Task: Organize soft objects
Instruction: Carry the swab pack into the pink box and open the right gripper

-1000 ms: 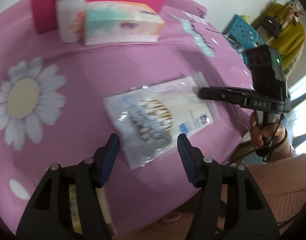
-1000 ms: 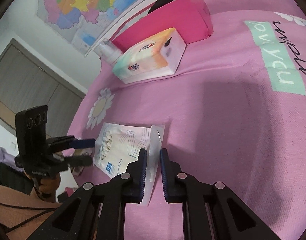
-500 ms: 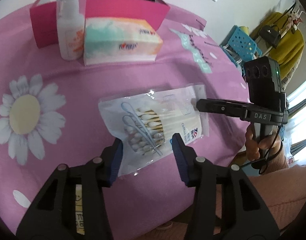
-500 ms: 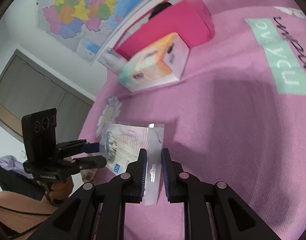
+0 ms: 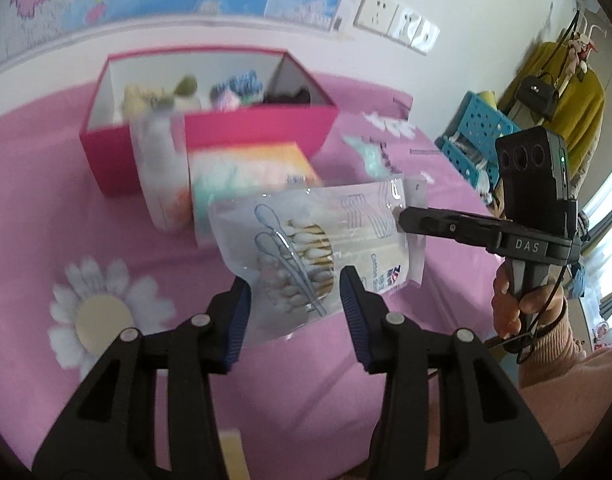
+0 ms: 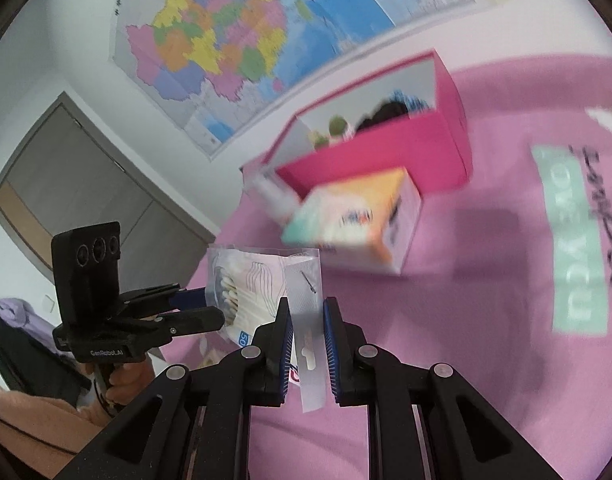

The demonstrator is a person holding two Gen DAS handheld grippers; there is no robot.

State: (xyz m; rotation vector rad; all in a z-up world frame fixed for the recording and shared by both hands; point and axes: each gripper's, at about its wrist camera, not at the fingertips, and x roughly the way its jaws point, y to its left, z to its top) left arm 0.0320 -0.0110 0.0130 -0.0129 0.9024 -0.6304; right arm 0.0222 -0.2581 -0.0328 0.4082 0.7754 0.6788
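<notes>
A clear bag of cotton swabs (image 5: pixel 306 240) hangs in the air above the pink tablecloth (image 5: pixel 66 200), held at both ends. My left gripper (image 5: pixel 296 312) is shut on the swab end, its blue pads pressing the bag's sides. My right gripper (image 6: pixel 308 340) is shut on the white header strip of the bag (image 6: pixel 258 280); in the left wrist view its fingers (image 5: pixel 402 216) come in from the right. Behind stands an open pink box (image 5: pixel 266 128) with several soft items inside. A tissue pack (image 5: pixel 258 164) and a white bottle (image 5: pixel 158 168) stand in front of it.
The box (image 6: pixel 386 148) sits against the wall under a map, with the tissue pack (image 6: pixel 358 216) just before it. A blue crate (image 5: pixel 474 132) and a hanging yellow coat stand beyond the table's right edge. A hand (image 5: pixel 514 300) grips the right handle.
Both grippers have risen and lifted the swab bag off the tablecloth. The left jaws narrowed onto the bag's end. Both views have tilted up, so the box's inside shows.
</notes>
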